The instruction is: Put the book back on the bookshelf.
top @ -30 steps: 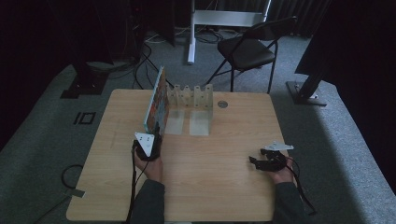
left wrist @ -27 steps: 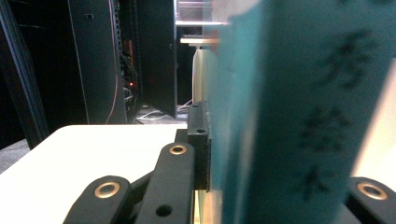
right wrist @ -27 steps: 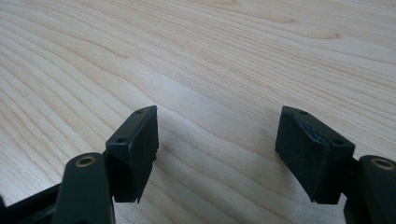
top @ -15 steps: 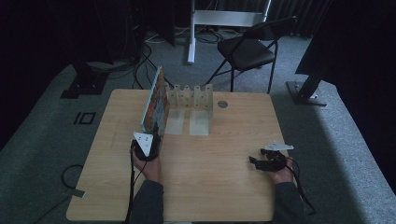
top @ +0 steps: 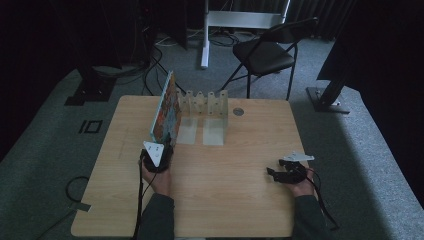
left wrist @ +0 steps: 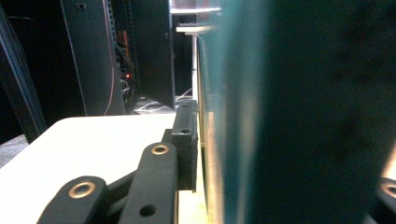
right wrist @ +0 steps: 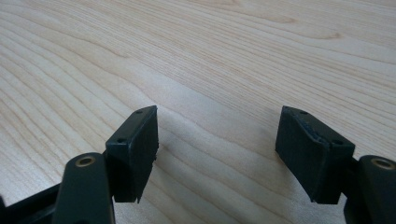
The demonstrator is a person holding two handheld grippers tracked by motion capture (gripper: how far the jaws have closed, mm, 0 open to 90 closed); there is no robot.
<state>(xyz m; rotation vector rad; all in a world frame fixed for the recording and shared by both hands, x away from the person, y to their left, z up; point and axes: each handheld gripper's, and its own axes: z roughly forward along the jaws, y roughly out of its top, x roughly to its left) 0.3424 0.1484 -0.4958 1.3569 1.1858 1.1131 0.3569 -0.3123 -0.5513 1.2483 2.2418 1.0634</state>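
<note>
A colourful book (top: 167, 107) stands upright on its edge at the left end of a clear rack (top: 202, 102) on the wooden table (top: 225, 200). My left gripper (top: 164, 146) is at the book's near end with the book (left wrist: 289, 93) between its jaws. The jaws have just been opening, and the left pad (left wrist: 187, 140) stands barely off the cover. My left gripper (left wrist: 287, 163) looks along the dark teal cover. My right gripper (top: 272, 172) rests low over the table at the front right. Its jaws (right wrist: 217, 135) are open, with bare wood between them.
Two clear base plates (top: 205, 132) lie in front of the rack's dividers. A small round disc (top: 238, 111) sits near the table's far edge. A black folding chair (top: 265, 50) and equipment stands are on the floor beyond the table.
</note>
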